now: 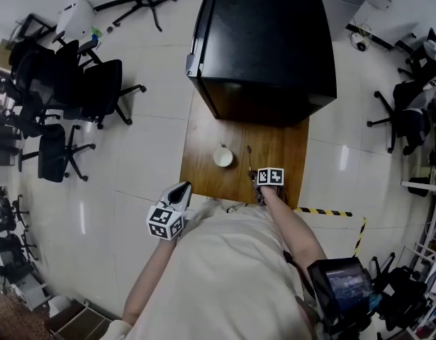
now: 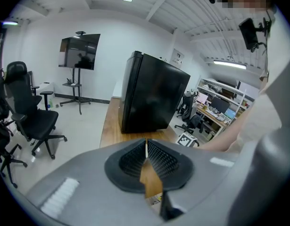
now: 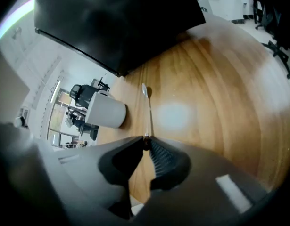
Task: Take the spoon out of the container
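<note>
Spoon (image 3: 148,108): already out of the container, low and flat over the worktop (image 3: 220,102); bowl end far, handle end near; touching the wood or just above it, not clear.
Container (image 3: 104,111): white cup, upright, just to the left of the spoon and apart from it; looks empty in the head view.
Right claw (image 3: 145,142): nearly closed, tips pinched on the very end of the spoon's handle.
Left claw (image 2: 145,147): pads pressed together with nothing between them; held off the near left corner of the worktop, close to the body.
Long axis: straight out from the right claw's tips, in line with the jaws, pointing toward the black cabinet (image 1: 264,41) at the far end.
Nearer hand: the right, already on the handle; the left well apart from both spoon and cup.
Stage: removal judged as good as done; only the setting down and release left.
Coming move: probably opening the jaws and backing off along the handle's line, away from the cup; a sideways swing to the left risks knocking the bowl into the cup.
</note>
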